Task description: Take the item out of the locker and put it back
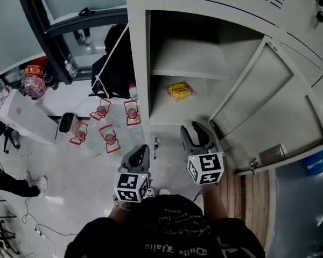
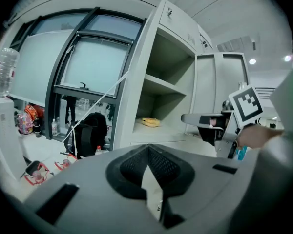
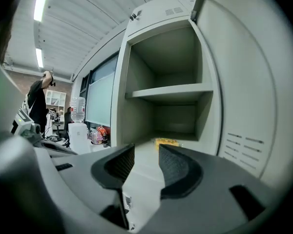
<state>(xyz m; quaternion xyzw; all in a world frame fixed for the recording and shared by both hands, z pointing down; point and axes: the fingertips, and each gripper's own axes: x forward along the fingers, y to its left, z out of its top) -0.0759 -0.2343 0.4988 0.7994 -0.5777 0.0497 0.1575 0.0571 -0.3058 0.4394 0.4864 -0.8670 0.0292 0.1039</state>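
A flat, crinkly yellow packet lies on the lower shelf of the open grey sheet-metal locker, its long axis running across the shelf's width. The right claw, with ribbed black pads spread, is empty and faces the packet, well apart from it. The left claw is pressed together on nothing.

Yellow item, pale grey locker, black-and-white square-marker cubes on grey left gripper and right gripper.

Left gripper jaws together, right gripper apart — empty
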